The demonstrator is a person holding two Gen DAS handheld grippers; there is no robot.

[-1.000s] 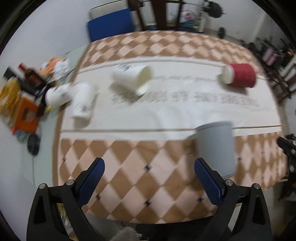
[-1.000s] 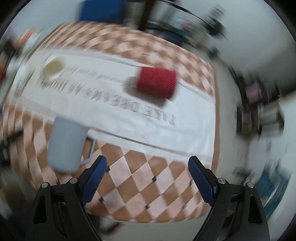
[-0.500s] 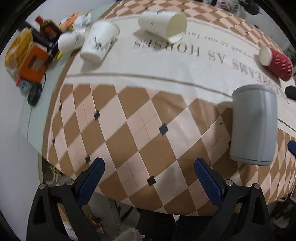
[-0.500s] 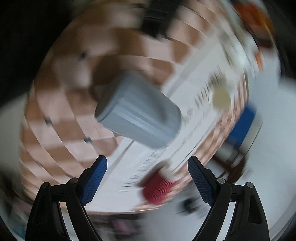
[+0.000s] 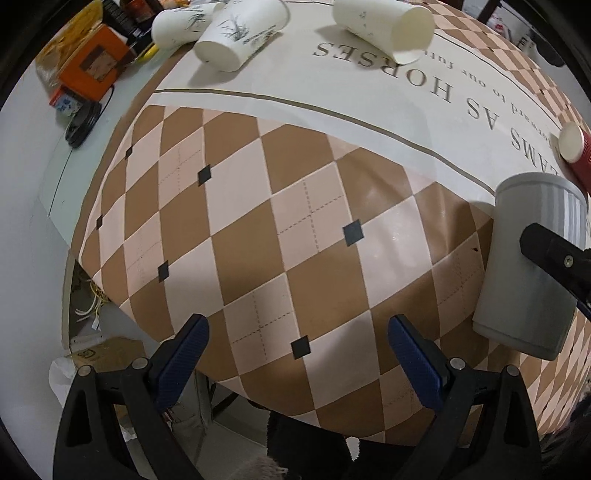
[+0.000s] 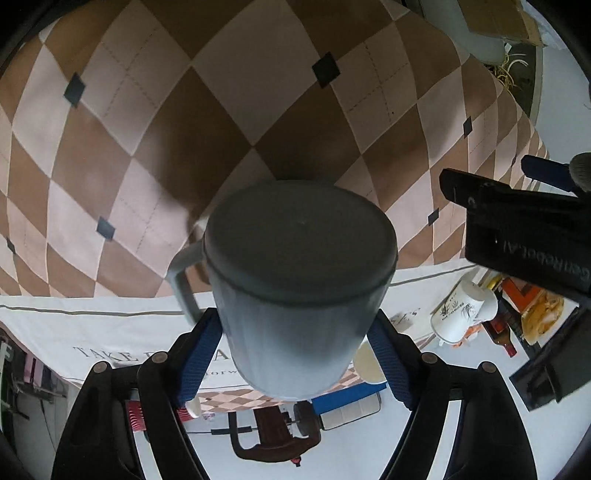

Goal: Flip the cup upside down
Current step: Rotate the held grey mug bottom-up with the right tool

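Note:
A grey mug (image 6: 295, 291) with a side handle sits between the blue pads of my right gripper (image 6: 295, 347). That view is rolled upside down and looks at the mug's flat base. The pads press both sides of the mug's body. In the left wrist view the same mug (image 5: 528, 266) stands at the right edge on the checked cloth, with the right gripper's black finger across it. My left gripper (image 5: 295, 350) is open and empty above the cloth's near edge, left of the mug.
Two white paper cups (image 5: 236, 33) and a third (image 5: 384, 26) lie on their sides on the white runner. A red ribbed cup (image 5: 576, 155) lies behind the mug. Boxes and bottles (image 5: 88, 62) crowd the far left. The table edge (image 5: 122, 306) is close.
My right gripper has rolled over and come onto the grey mug, which now sits between its pads. My left gripper has moved closer to the table and tilted down.

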